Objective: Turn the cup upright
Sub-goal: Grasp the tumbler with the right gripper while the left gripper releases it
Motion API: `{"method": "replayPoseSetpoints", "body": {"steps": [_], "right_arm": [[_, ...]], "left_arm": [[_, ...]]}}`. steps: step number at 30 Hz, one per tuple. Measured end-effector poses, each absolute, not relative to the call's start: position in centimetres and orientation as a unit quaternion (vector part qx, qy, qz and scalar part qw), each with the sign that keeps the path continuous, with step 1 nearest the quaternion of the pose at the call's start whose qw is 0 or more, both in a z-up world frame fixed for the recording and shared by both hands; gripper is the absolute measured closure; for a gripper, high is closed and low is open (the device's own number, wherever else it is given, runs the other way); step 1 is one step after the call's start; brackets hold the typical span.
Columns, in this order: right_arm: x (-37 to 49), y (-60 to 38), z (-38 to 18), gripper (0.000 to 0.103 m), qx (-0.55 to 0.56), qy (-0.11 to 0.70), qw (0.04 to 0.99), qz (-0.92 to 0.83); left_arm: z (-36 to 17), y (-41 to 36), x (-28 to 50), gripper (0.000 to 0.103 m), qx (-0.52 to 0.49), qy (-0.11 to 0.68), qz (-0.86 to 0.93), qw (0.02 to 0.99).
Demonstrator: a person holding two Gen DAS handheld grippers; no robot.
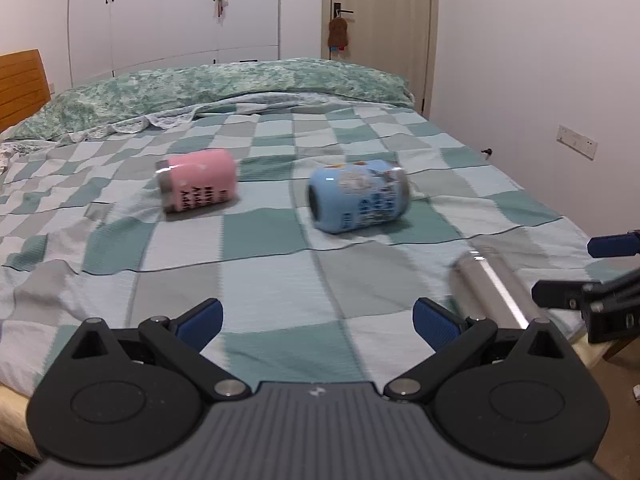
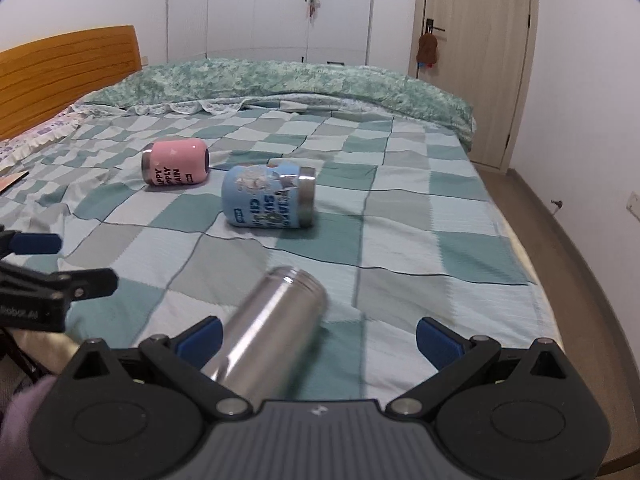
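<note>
Between the spread fingers of the right gripper (image 2: pixel 318 338) lies a steel tumbler (image 2: pixel 272 332) on its side, close against the left pad, open end pointing away. Ahead of the fingertips, a blue cup (image 2: pixel 269 196) lies sideways on the checked bedspread (image 2: pixel 420 240), with a pink cup (image 2: pixel 176 162) toppled further left. Equally spread, the left gripper (image 1: pixel 318 322) holds nothing; the tumbler lies just right of its right finger.

I am looking into a home bedroom: a bed (image 2: pixel 400 216) with a checked green cover fills my view, a wooden headboard (image 2: pixel 68 76) at ten o'clock, white wardrobes (image 2: pixel 256 8) at twelve, a door (image 2: pixel 476 60) at one o'clock.
</note>
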State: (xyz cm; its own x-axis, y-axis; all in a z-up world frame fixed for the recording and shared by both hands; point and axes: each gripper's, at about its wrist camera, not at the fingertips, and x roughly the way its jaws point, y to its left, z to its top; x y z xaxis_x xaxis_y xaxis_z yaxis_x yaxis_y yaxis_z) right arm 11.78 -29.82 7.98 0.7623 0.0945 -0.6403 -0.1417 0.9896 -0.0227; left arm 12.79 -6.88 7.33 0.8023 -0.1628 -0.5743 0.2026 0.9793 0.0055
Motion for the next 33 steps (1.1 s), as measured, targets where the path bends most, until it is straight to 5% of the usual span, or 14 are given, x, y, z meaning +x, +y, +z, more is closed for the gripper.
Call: {"method": "replayPoseSetpoints", "body": {"steps": [20,25,28,33], "right_arm": [[20.4,-26.5,3.6,0.001,0.007,0.518,0.855,-0.005],[21.7,-27.8,2.8,0.018,0.06,0.552,0.831,0.003],[21.7,-28.5,3.1,0.038,0.099,0.544,0.833,0.027],[19.4,-29.0,5.6,0.039,0.111,0.466,0.876,0.053]], "left_arm": [[3.8,0.1,17.2,0.0,0.026,0.336,-0.123,0.933],[3.5,0.4,17.3,0.0,0.015,0.341,-0.127,0.931],[3.6,0.2,17.2,0.0,0.014,0.339,-0.129,0.932],[4.0,-0.1,16.7,0.0,0.013,0.335,-0.13,0.933]]}}
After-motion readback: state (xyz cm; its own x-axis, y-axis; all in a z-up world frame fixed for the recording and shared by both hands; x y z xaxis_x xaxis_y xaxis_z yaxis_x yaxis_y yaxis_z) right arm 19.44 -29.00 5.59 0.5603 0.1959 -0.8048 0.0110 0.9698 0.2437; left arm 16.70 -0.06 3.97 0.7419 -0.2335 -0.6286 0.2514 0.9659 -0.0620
